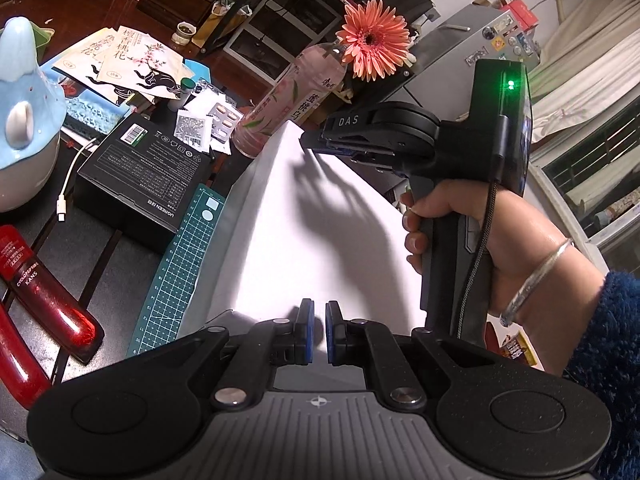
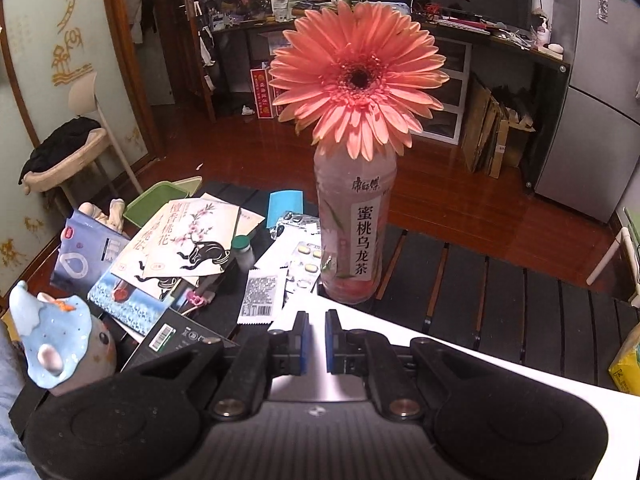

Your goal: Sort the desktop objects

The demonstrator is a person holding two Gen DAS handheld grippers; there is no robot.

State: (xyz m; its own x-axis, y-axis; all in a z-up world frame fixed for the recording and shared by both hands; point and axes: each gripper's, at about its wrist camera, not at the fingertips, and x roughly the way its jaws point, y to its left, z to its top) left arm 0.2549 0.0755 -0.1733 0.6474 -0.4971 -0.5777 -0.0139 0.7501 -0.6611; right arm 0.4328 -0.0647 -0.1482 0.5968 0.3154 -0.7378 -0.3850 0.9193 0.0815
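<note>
In the left wrist view, a blue ceramic figure [image 1: 24, 120] stands at 9 o'clock and a red tube [image 1: 48, 296] lies at 8 o'clock. A black box [image 1: 140, 176] sits left of centre, with a green cutting mat [image 1: 180, 264] just beside it, running along the left edge of the white sheet [image 1: 300, 232]. Printed sachets [image 1: 132, 60], pill blister packs [image 1: 222, 118] and paper slips lie heaped at 11 o'clock. The pink bottle [image 1: 288, 100] stands at 12 o'clock at the sheet's far corner, carrying a coral flower [image 1: 372, 40]. The left gripper [image 1: 319, 320] hangs over the near part of the sheet at 6 o'clock; its fingers are drawn together with only a narrow gap and nothing between them. At 2 o'clock, a hand [image 1: 480, 232] holds the right gripper [image 1: 320, 140] over the sheet. In the right wrist view, the right gripper [image 2: 316, 324] has its fingers together, empty, above the sheet's corner, pointing toward the bottle [image 2: 352, 232].
</note>
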